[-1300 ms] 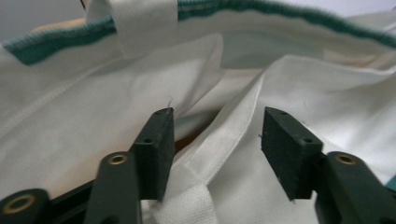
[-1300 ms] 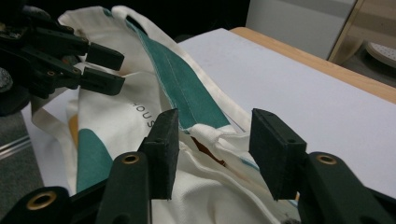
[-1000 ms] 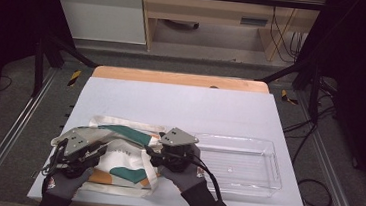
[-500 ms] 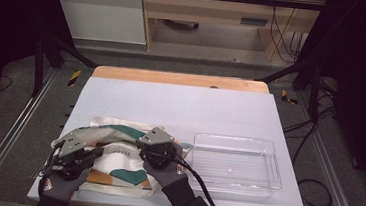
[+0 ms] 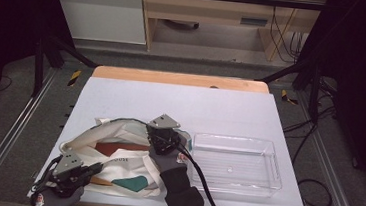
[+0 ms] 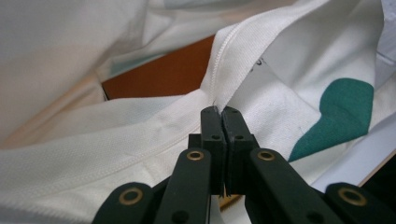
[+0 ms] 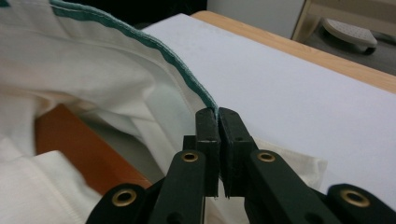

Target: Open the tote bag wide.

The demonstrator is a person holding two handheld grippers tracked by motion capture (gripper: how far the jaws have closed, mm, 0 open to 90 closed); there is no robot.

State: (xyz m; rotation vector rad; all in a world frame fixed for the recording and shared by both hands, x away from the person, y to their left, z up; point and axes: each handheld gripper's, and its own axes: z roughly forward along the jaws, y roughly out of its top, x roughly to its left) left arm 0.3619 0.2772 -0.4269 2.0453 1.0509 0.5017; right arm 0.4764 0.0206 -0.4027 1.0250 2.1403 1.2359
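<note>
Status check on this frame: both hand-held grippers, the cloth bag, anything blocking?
Left hand-held gripper shut on cloth bag hem. Right hand-held gripper shut on the green-edged rim. Bag mouth spread, brown item inside. Clear tray beside it, not in the way.

You are holding your left gripper (image 5: pixel 96 167) low at the near left, its black fingers (image 6: pixel 211 122) pressed tight together and pinching a fold of white cloth (image 6: pixel 140 135). Your right gripper (image 5: pixel 160 135) is reaching farther forward, gloved hand (image 5: pixel 168 161) behind it, fingers (image 7: pixel 208 123) having just been closing, now clamping the cloth's green-trimmed edge.
</note>
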